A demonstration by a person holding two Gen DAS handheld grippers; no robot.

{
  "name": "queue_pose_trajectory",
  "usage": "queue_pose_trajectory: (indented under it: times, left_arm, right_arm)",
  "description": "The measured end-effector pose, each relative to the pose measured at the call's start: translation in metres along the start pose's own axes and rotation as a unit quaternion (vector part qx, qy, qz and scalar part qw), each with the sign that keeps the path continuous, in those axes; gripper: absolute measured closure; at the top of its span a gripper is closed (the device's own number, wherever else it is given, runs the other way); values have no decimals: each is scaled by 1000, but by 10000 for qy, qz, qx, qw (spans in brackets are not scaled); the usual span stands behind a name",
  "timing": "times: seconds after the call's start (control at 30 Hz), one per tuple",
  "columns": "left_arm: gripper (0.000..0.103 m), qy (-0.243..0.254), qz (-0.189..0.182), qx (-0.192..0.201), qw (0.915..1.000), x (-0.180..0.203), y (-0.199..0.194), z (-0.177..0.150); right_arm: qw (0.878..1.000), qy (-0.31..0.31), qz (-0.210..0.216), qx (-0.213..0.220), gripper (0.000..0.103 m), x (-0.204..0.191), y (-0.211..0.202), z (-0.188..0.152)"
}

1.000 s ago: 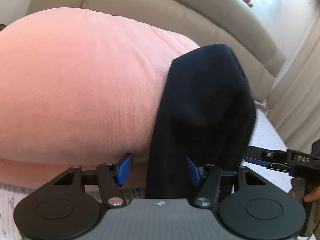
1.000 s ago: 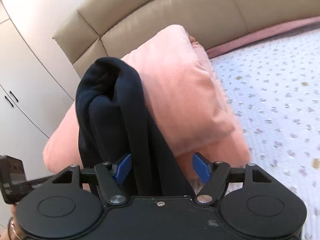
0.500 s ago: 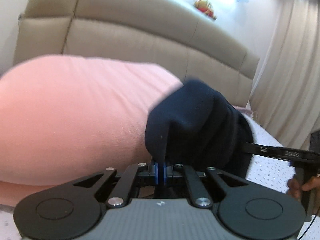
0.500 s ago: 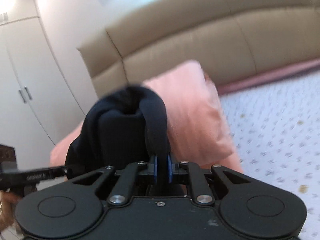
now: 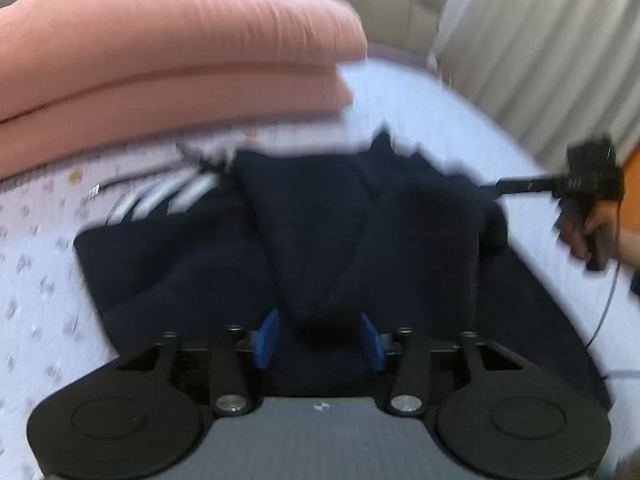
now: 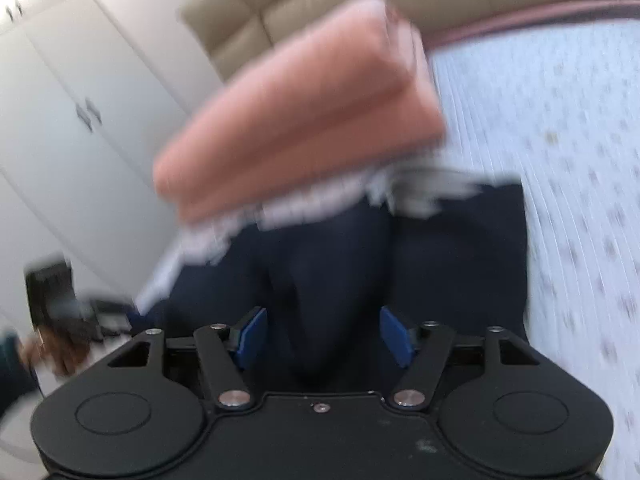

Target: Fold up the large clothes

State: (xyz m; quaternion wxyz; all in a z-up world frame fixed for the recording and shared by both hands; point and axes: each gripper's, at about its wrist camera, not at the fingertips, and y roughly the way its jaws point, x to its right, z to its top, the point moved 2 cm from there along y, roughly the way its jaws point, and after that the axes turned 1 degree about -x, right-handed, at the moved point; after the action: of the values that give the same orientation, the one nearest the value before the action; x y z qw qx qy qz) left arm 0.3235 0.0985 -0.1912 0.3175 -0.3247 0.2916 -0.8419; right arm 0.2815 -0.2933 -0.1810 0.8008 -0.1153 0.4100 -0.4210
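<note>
- A dark navy garment (image 5: 360, 240) is seen spread on a bed covered by a pale sheet with a small floral print (image 5: 32, 288); white stripes (image 5: 176, 196) are visible on the part farthest to the left.
- The left gripper (image 5: 320, 338) is held low over the garment, its blue pads (image 5: 267, 336) spread apart, with a raised fold of navy cloth lying between them but not pinched.
- From the right wrist view, the right gripper (image 6: 322, 336) is likewise shown with blue pads (image 6: 252, 336) set wide, a ridge of the same garment (image 6: 328, 280) lying loose between them.
- Stacked pink pillows (image 5: 168, 48) are placed just beyond the garment, against a beige padded headboard (image 6: 320, 4).
- White wardrobe doors (image 6: 80, 80) are seen to the left in the right wrist view.
- Both views are blurred by motion, so fine folds cannot be told.
</note>
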Motion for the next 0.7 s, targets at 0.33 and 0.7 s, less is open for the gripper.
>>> queue_pose_trajectory:
  times: [0.33, 0.7]
  left_arm:
    - [28, 924, -506, -773, 9914, 42, 64, 32]
    - [94, 1916, 432, 575, 9788, 74, 32, 38]
  right_arm:
    - [9551, -2515, -41, -1567, 13, -88, 86, -4]
    - [9500, -3031, -699, 255, 91, -115, 19, 7]
